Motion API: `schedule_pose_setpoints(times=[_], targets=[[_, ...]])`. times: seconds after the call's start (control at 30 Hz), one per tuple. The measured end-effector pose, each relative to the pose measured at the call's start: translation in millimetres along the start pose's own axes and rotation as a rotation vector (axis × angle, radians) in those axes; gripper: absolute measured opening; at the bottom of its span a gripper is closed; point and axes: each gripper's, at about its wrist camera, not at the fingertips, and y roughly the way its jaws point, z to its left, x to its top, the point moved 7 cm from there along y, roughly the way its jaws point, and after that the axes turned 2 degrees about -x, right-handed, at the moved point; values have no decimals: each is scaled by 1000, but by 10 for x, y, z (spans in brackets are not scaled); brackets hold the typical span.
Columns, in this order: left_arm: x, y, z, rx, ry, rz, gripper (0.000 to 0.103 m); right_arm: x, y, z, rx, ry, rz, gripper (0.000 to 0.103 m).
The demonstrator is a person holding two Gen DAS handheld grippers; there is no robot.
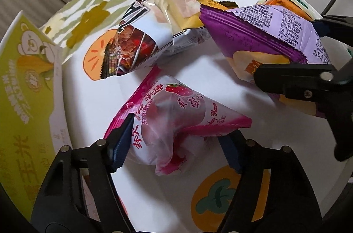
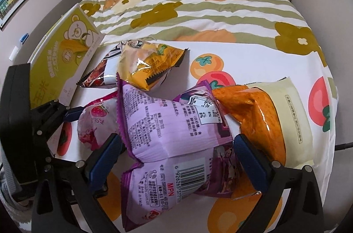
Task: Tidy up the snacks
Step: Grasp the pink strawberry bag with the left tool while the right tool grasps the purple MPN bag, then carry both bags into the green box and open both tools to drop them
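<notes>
So we are only starting: left gripper [image 1: 174, 142] squeezing the pink strawberry packet [image 1: 167, 120], right gripper [image 2: 176, 158] pinching the purple packet [image 2: 176, 138] (other snacks lying loose beside the green box [image 2: 64, 52]).

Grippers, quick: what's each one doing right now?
Left gripper: fingers closed on the pink strawberry packet.
Right gripper: fingers closed on the purple packet.

**Two wrist cameras, steeply down, close over the bed**

Each fisheye looks along its own fingers from close above. The left view faces the pink strawberry packet [image 1: 176, 122]; the right view faces the purple packet [image 2: 176, 144]. Both share these packets, the green box [image 1: 26, 100] and the floral quilt [image 2: 220, 8].
</notes>
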Motion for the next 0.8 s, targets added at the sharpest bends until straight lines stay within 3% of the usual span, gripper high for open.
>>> schedule_pose_setpoints(times=[0.3,0.43,0.8], targets=[[-138,-140,20,-31,-51,8,63,-41,18,-4,3,20,6,87],[-210,-240,34,-54,-102,13,62,-78,-24,8,21,35,8,74],[-197,-804,18,-117,-182,-47,62,-203,-458,104,26,78,-34,72]])
